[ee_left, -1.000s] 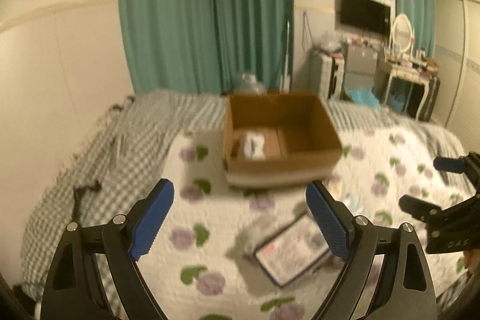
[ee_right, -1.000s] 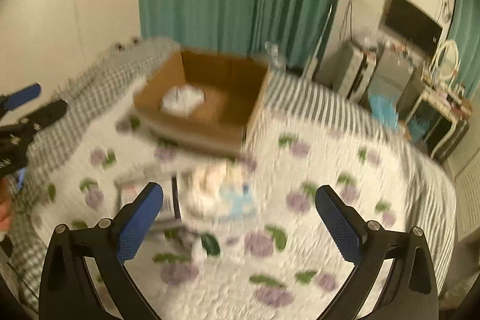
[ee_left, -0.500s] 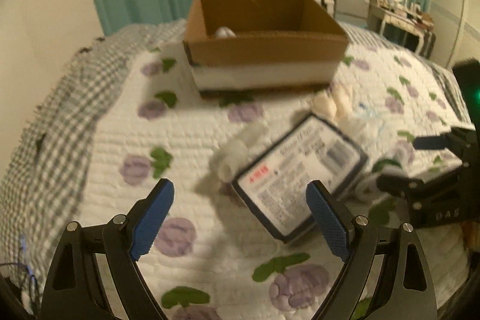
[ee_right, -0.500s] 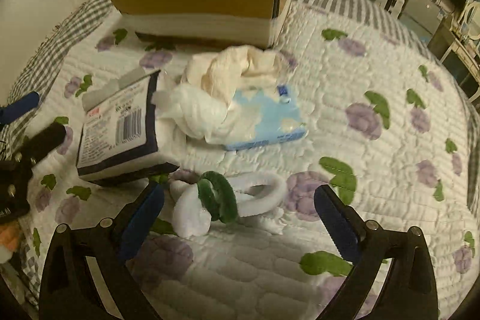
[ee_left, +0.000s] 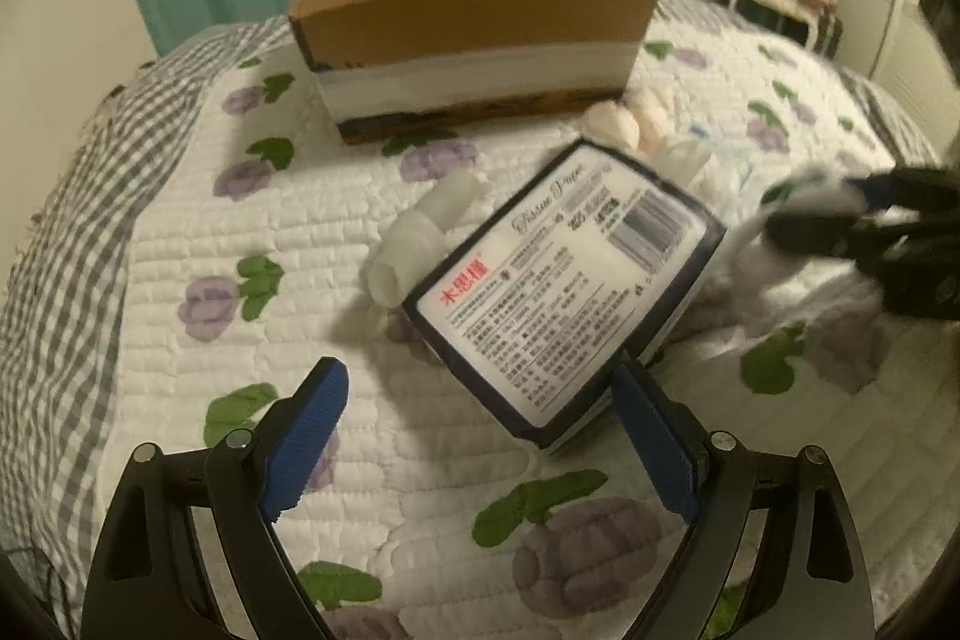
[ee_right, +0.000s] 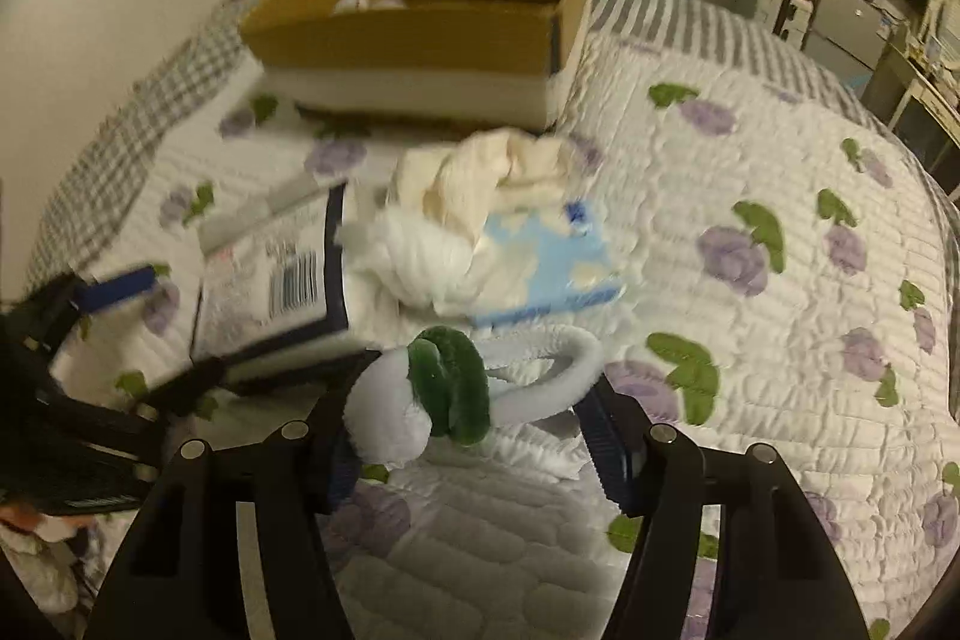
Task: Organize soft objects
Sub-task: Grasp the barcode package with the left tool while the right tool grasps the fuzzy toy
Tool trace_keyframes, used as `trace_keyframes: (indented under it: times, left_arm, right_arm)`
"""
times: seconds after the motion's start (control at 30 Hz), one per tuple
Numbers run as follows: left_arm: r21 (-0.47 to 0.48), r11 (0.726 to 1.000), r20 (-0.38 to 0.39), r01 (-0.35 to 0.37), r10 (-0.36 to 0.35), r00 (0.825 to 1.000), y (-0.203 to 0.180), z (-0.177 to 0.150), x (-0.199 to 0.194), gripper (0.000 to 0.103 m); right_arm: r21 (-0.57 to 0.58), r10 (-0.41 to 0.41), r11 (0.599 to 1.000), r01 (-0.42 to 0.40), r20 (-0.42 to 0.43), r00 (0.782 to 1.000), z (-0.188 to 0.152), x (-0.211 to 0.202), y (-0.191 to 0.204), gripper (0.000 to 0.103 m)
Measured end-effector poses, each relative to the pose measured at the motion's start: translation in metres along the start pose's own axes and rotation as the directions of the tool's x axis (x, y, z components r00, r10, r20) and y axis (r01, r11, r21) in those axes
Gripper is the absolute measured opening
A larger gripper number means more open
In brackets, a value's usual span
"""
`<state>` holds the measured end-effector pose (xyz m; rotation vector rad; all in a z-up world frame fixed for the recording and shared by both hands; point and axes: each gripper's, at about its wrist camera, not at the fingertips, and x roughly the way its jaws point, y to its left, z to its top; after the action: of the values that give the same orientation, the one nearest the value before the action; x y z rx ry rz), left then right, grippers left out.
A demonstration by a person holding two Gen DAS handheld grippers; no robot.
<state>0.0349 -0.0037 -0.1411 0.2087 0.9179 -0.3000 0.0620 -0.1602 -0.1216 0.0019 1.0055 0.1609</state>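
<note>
Earmuffs (ee_right: 474, 388) now sit between my right claw (ee_right: 474, 439) fingers, open; left claw (ee_left: 480, 436), open, has closed on the tissue pack (ee_left: 564, 280).

From my left wrist camera I can read "Tissue Paper" in script on the dark-bordered tissue pack (ee_left: 564, 292), with three red Chinese characters at its lower left that I can't make out for certain. A barcode sits on its label, but the digits and fine print are too small to read.
</note>
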Motion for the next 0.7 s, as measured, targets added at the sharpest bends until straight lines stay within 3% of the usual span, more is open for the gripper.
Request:
trace_keyframes:
  times: [0.13,0.37,0.47,0.53,0.7]
  left_arm:
    - [-0.008,0.998,-0.034,0.059,-0.060,0.998,-0.007,0.005,0.016,0.091]
    - [0.016,0.999,-0.043,0.039,-0.038,0.998,-0.020,0.025,0.039,0.093]
    - [0.025,0.999,-0.034,0.048,-0.047,0.998,-0.021,0.025,0.043,0.088]
    - [0.025,0.998,-0.024,0.062,-0.061,0.998,-0.020,0.023,0.042,0.082]
    - [0.030,0.995,-0.008,0.094,-0.094,0.996,-0.019,0.021,0.027,0.046]
  right_arm:
    - [0.018,0.004,1.000,-0.004,0.005,1.000,0.000,-0.003,-0.004,0.062]
    - [0.032,0.020,0.999,-0.020,0.006,1.000,0.001,-0.002,-0.006,0.062]
    - [0.030,0.017,0.999,-0.017,0.004,1.000,0.000,-0.001,-0.005,0.062]
    - [0.028,0.016,0.999,-0.016,0.007,1.000,0.000,-0.001,-0.005,0.062]
    - [0.028,0.011,1.000,-0.012,0.024,1.000,-0.001,-0.009,-0.005,0.062]
